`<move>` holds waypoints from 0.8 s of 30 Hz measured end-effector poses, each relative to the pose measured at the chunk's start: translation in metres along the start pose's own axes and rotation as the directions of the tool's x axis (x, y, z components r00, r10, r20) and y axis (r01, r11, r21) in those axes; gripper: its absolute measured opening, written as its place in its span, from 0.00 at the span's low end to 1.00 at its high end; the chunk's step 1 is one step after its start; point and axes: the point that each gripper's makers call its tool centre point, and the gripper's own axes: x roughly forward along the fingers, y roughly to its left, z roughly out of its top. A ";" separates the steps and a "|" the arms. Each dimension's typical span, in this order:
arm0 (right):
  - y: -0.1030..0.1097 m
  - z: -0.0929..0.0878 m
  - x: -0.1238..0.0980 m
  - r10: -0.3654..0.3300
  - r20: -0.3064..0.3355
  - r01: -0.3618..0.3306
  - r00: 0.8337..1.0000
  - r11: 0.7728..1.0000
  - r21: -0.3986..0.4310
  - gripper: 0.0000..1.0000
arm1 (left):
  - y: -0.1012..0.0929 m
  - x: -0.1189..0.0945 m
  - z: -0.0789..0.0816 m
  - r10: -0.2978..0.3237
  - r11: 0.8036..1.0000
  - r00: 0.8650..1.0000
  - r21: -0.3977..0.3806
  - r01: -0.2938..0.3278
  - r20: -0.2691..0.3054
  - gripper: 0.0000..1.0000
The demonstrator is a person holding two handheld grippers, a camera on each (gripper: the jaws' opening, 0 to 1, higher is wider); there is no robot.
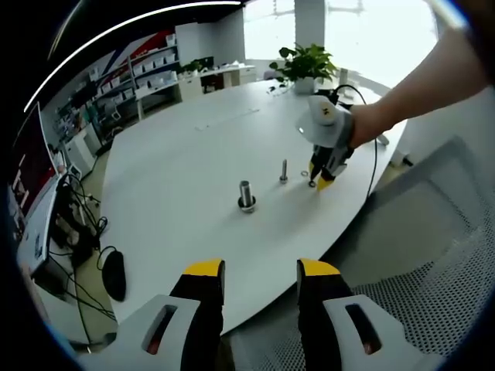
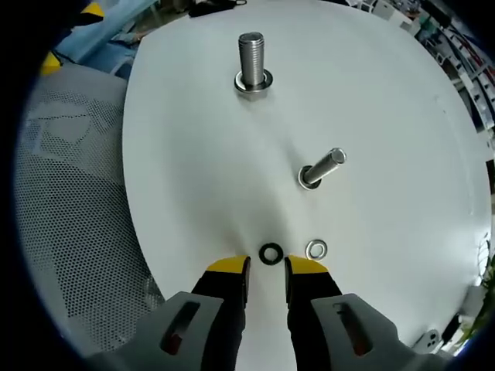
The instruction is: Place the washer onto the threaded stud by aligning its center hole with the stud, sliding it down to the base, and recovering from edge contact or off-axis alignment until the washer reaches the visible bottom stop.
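Right gripper (image 2: 267,270), jaws narrowly parted, empty, straddling the black washer (image 2: 271,253) near the thin stud (image 2: 321,168). The washer looks light, rigid, flat: pinch its rim. Left gripper (image 1: 261,272) parted, idle.

The white table (image 2: 193,178) bears two studs (image 2: 251,62) (image 2: 321,168) and two washers (image 2: 271,253) (image 2: 315,250).

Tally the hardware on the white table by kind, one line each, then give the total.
Threaded studs standing upright: 2, the large stud and the small stud
Washers lying flat: 2, the black washer and the silver washer
Total: 4
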 end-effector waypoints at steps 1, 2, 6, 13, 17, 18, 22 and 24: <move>0.000 0.000 0.000 0.001 0.007 -0.001 1.000 1.000 0.004 0.21 | 0.000 0.000 0.000 0.001 1.000 1.000 0.001 -0.001 -0.001 0.35; 0.001 0.000 -0.001 0.001 0.012 -0.001 1.000 1.000 0.002 0.21 | 0.000 0.000 0.000 0.001 1.000 1.000 0.001 -0.001 0.000 0.35; 0.002 0.000 -0.001 -0.003 0.024 0.002 1.000 1.000 0.003 0.21 | 0.001 0.000 0.000 0.002 1.000 1.000 -0.004 -0.002 0.002 0.35; 0.001 0.001 0.000 0.022 -0.007 -0.022 1.000 0.999 -0.049 0.21 | 0.000 0.000 -0.001 0.001 1.000 1.000 -0.001 -0.001 -0.004 0.35; 0.003 0.002 0.000 0.018 -0.049 -0.021 0.999 0.998 -0.066 0.21 | 0.001 -0.001 -0.002 0.004 1.000 1.000 -0.002 -0.004 -0.006 0.35; 0.003 0.002 0.000 0.016 -0.060 -0.020 0.998 0.998 -0.066 0.21 | 0.001 -0.001 -0.002 0.004 1.000 1.000 -0.001 -0.004 -0.007 0.35; 0.002 0.002 0.000 0.007 -0.080 -0.010 0.997 1.000 -0.029 0.21 | 0.001 0.000 -0.002 0.001 1.000 1.000 0.000 -0.001 -0.009 0.35; -0.001 0.002 0.001 0.012 -0.069 -0.012 0.998 1.000 0.011 0.20 | 0.001 0.000 -0.002 0.002 1.000 1.000 0.002 -0.002 -0.012 0.35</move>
